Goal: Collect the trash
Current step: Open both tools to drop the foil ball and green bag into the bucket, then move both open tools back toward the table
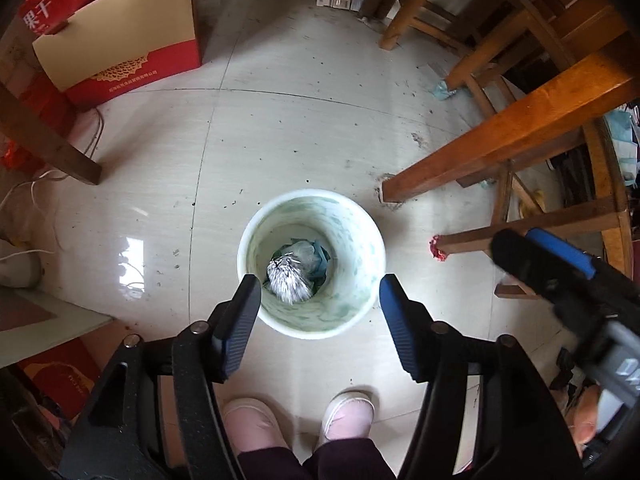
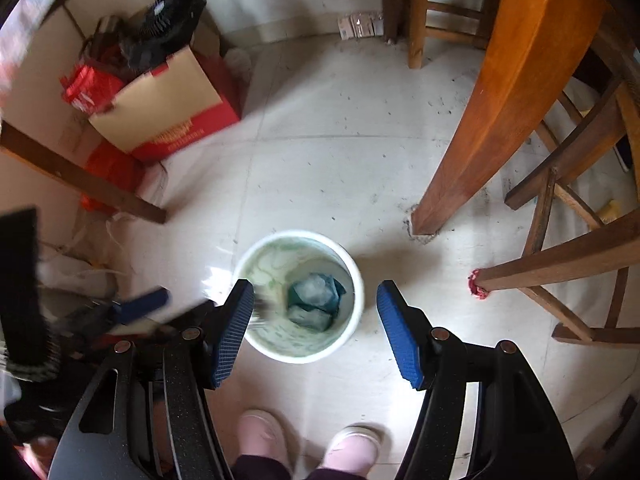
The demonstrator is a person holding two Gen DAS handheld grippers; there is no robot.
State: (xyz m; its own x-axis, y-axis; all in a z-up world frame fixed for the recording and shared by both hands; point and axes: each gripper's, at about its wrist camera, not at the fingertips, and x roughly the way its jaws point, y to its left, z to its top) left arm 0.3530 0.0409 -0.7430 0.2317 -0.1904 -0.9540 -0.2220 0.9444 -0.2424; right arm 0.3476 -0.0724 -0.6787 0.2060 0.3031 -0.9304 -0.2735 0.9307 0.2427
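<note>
A white bin point(image 1: 312, 320) stands on the tiled floor; it also shows in the right wrist view point(image 2: 352, 280). Inside lie blue-green wrappers point(image 2: 316, 300) and a silver crumpled piece of foil trash point(image 1: 288, 282), blurred, in or over the bin. My left gripper point(image 1: 318, 308) is open and empty above the bin's near rim. My right gripper point(image 2: 316, 308) is open and empty above the bin too; it shows blurred at the right of the left wrist view point(image 1: 540, 256).
Wooden table and chair legs point(image 1: 500, 144) stand to the right of the bin. A red and tan cardboard box point(image 1: 120, 48) sits at the back left. A dark wooden leg point(image 1: 48, 140) and white cords are left. My pink slippers point(image 1: 256, 424) are below.
</note>
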